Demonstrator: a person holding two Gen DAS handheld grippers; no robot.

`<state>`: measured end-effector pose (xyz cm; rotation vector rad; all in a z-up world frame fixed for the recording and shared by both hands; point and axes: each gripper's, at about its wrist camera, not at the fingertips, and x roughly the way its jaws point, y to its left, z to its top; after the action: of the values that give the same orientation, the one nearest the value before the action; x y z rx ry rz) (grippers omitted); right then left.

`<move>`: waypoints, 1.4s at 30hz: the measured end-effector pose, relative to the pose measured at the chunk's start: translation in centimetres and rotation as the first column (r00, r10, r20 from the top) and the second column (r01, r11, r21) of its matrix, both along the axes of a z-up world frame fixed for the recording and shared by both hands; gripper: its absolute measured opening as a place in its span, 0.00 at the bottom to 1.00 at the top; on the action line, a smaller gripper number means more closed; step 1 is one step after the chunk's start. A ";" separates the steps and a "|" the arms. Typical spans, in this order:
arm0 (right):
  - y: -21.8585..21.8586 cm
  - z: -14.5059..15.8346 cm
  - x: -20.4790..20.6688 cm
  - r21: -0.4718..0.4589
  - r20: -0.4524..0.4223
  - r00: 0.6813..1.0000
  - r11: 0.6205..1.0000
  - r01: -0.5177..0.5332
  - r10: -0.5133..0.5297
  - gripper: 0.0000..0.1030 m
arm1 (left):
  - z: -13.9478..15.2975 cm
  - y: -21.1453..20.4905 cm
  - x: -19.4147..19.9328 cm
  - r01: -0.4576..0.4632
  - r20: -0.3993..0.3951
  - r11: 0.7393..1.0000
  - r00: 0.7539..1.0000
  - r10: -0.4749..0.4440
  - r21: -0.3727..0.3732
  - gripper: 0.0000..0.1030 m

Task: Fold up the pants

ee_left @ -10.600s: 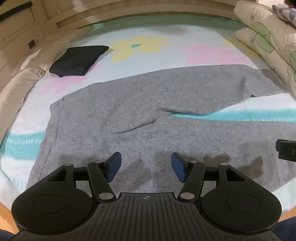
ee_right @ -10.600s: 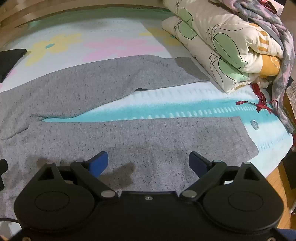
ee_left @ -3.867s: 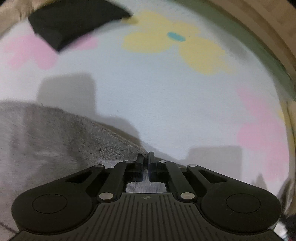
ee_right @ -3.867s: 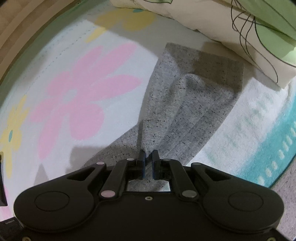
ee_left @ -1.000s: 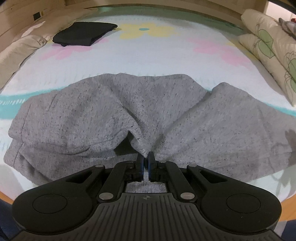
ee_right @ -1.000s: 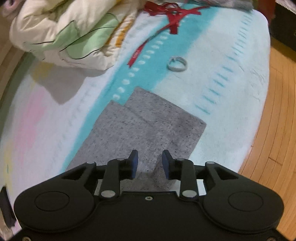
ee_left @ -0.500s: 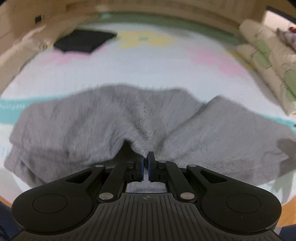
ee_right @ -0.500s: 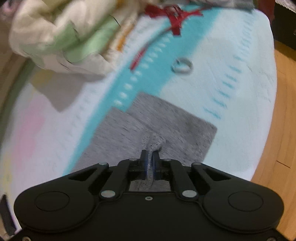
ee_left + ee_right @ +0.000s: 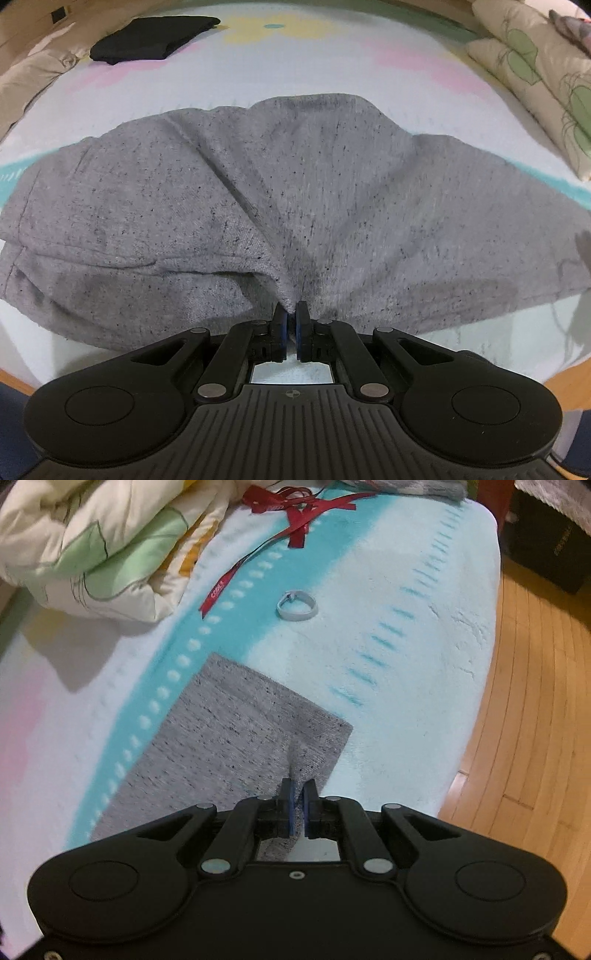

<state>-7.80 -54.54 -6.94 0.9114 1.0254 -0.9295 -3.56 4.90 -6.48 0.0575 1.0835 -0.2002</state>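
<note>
A: Where are the grey pants (image 9: 295, 192)?

B: Spread on the bedsheet (image 9: 406, 657), a pinch clamped in the left gripper (image 9: 291, 326).

A: The right gripper (image 9: 297, 808)?

B: Clamped on the hem; a ring (image 9: 297, 605) lies at twelve o'clock.

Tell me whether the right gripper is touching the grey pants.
Touching. The right wrist view shows the right gripper pinching a raised ridge of the grey pants between its pads.

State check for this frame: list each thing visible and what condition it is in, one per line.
grey pants: folded over lengthwise, rumpled, pinched at two spots
left gripper: shut on grey pants
right gripper: shut on grey pants near the cuff
black garment: folded, lying apart
quilt: bundled
red ribbon: loose
</note>
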 end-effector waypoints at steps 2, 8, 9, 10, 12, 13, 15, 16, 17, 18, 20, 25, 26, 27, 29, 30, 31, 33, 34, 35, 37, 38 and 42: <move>0.2 -0.2 0.3 -0.008 -0.018 1.000 1.000 -0.004 0.004 0.12 | 0.2 0.0 -0.1 0.011 0.000 1.000 1.000 -0.011 0.007 0.07; 1.1 1.2 0.3 -0.081 -0.090 0.996 0.997 -0.010 0.003 0.53 | 1.2 0.4 -2.0 0.101 -0.033 0.995 0.994 -0.100 0.021 0.07; 1.5 1.9 0.4 -0.119 -0.096 0.995 0.993 -0.014 0.003 0.58 | 1.5 0.8 -2.4 0.100 -0.024 0.995 0.995 -0.100 0.015 0.07; 2.1 2.7 0.6 -0.162 -0.096 0.995 0.986 -0.028 0.012 0.59 | 2.1 1.4 -2.7 0.092 -0.004 0.996 0.996 -0.092 0.016 0.07; 3.8 4.2 1.5 -0.229 -0.074 0.995 0.970 -0.083 0.067 0.59 | 3.0 2.4 -2.9 0.060 0.035 0.997 0.998 -0.061 0.038 0.07; 5.0 4.9 2.1 -0.248 -0.055 0.992 0.960 -0.127 0.117 0.60 | 3.5 3.1 -2.7 0.032 0.056 0.998 0.998 -0.035 0.048 0.07; 7.8 6.0 3.4 -0.263 -0.011 0.975 0.940 -0.216 0.221 0.64 | 4.1 4.8 -1.9 -0.031 0.076 0.999 0.997 0.028 0.042 0.07; 9.4 6.4 4.2 -0.264 0.016 0.961 0.928 -0.261 0.275 0.65 | 4.3 5.9 -1.3 -0.077 0.077 0.997 0.994 0.075 0.030 0.07; 11.2 6.7 5.0 -0.268 0.046 0.943 0.914 -0.306 0.329 0.66 | 4.4 6.7 -0.7 -0.112 0.073 0.993 0.991 0.111 0.021 0.07; 13.3 7.0 5.8 -0.274 0.082 0.917 0.893 -0.356 0.391 0.68 | 4.4 7.9 -0.1 -0.157 0.066 0.988 0.986 0.156 0.007 0.07; 17.4 7.3 7.3 -0.285 0.117 0.863 0.850 -0.444 0.491 0.71 | 4.5 9.7 0.8 -0.219 0.050 0.975 0.974 0.220 -0.019 0.09; 27.4 6.2 9.8 -0.301 0.076 0.688 0.674 -0.674 0.722 0.74 | 3.9 13.6 2.7 -0.340 0.005 0.936 0.940 0.342 -0.090 0.09; 29.2 5.8 10.3 -0.284 0.070 0.646 0.636 -0.717 0.760 0.73 | 3.9 14.2 2.7 -0.352 0.005 0.931 0.935 0.354 -0.100 0.09; 30.9 5.1 10.7 -0.260 0.065 0.604 0.598 -0.758 0.794 0.73 | 3.8 14.6 3.1 -0.362 0.005 0.926 0.931 0.365 -0.107 0.09; 33.5 3.6 11.3 -0.218 0.052 0.558 0.555 -0.803 0.828 0.73 | 3.6 15.5 3.6 -0.382 0.004 0.916 0.923 0.385 -0.121 0.09; 34.4 2.9 11.5 -0.200 0.040 0.544 0.541 -0.817 0.838 0.73 | 3.6 15.9 4.0 -0.390 0.001 0.912 0.919 0.394 -0.128 0.09; 35.6 2.2 11.6 -0.181 0.028 0.524 0.520 -0.835 0.851 0.73 | 3.5 16.3 4.0 -0.400 0.001 0.906 0.915 0.404 -0.139 0.09; 37.0 0.9 12.0 -0.150 0.008 0.475 0.470 -0.870 0.880 0.73 | 3.3 16.9 4.5 -0.416 0.005 0.893 0.906 0.423 -0.171 0.10; 37.9 0.4 11.9 -0.140 -0.006 0.453 0.448 -0.883 0.891 0.73 | 3.1 17.3 4.7 -0.427 0.004 0.884 0.900 0.435 -0.192 0.10; 38.5 -0.1 11.9 -0.132 -0.021 0.436 0.430 -0.893 0.900 0.73 | 2.8 17.5 5.1 -0.435 -0.005 0.876 0.896 0.444 -0.208 0.12; 39.2 -1.2 12.2 -0.115 -0.052 0.415 0.408 -0.906 0.908 0.74 | 1.8 18.1 5.7 -0.455 -0.048 0.861 0.888 0.456 -0.227 0.16; 39.5 -1.5 12.1 -0.124 -0.067 0.412 0.402 -0.907 0.909 0.77 | 1.4 18.3 5.9 -0.463 -0.067 0.855 0.885 0.461 -0.234 0.16; 40.3 -1.6 11.5 -0.166 -0.079 0.400 0.383 -0.909 0.913 0.83 | 1.2 18.8 5.3 -0.490 -0.097 0.834 0.870 0.483 -0.254 0.16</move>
<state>3.74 -14.20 -8.52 0.0654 1.1765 -0.0209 1.76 23.67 -5.32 -0.4704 1.0562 0.1160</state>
